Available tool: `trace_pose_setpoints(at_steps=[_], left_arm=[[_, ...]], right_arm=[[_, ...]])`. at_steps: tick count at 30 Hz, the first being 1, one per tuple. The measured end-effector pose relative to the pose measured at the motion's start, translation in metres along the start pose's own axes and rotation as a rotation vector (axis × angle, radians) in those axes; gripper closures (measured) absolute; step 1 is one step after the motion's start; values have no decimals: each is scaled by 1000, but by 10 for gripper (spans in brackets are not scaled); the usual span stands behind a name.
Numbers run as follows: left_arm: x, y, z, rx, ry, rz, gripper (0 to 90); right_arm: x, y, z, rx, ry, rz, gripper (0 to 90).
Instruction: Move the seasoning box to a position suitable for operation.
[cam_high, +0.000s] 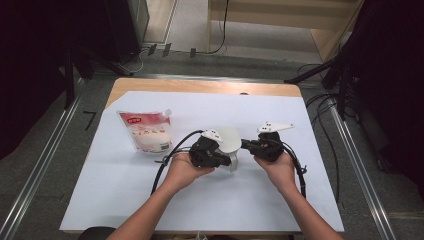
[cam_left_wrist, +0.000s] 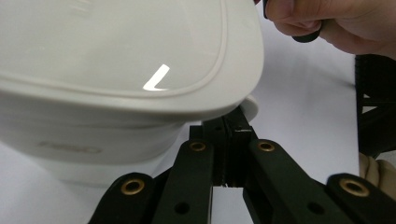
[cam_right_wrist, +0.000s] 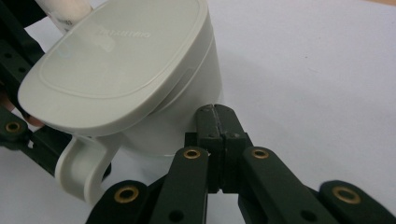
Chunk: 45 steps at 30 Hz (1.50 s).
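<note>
Jaws: both pairs pressed together, holding nothing | left gripper (cam_high: 227, 152), right gripper (cam_high: 248, 145) flank white lidded cup (cam_high: 231, 142)

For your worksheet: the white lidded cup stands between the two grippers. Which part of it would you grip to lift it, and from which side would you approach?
Probably the handle of the white cup. It is a narrow loop jutting from the wall on the person's side, thin enough for the jaws to close across. The body and the domed lid look wide and smooth. Come in level from the near side, jaws either side of the loop.

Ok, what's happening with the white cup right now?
Both grippers, left and right, shut, flanking the lidded white cup. Cup upright on table. Bag off left, nothing blocking.
</note>
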<state>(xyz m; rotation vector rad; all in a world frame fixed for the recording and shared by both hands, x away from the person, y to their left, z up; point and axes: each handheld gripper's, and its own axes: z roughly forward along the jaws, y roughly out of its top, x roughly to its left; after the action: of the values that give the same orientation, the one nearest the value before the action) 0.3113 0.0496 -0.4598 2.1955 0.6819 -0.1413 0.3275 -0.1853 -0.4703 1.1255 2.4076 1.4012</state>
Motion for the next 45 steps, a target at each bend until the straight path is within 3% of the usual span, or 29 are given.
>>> trace_pose_setpoints(at_steps=[5, 7, 13, 18, 22, 23, 26, 28, 33, 40, 45], left_arm=[[5, -3, -22, -2, 13, -4, 900], [7, -4, -31, -12, 7, -24, 895], [7, -8, -48, -7, 17, -9, 882], [10, -12, -57, 12, 11, -10, 796], [12, -15, -60, 19, 5, -4, 640], [13, -17, -61, 14, 2, 8, 559], [13, -20, -61, 17, 5, 38, 505], [14, -21, -62, 30, 30, 49, 463], [18, -23, -62, 20, 53, 23, 374], [22, -24, -64, 18, 62, 13, 371], [22, -25, -64, 2, 65, 3, 372]], right_arm=[[0, 0, -18, -58, -13, 11, 900], [3, -1, -24, -60, -12, 8, 900], [18, -8, -35, -50, 5, -13, 900], [34, -21, -43, -50, 25, -7, 900], [45, -27, -40, -34, 32, -18, 900], [50, -29, -38, -28, 43, -22, 900], [53, -29, -36, -27, 51, -23, 900], [60, -30, -30, -19, 67, -30, 900], [72, -34, -18, -17, 81, -59, 900], [79, -34, -7, -10, 78, -61, 900], [77, -34, -3, -8, 66, -61, 900]])
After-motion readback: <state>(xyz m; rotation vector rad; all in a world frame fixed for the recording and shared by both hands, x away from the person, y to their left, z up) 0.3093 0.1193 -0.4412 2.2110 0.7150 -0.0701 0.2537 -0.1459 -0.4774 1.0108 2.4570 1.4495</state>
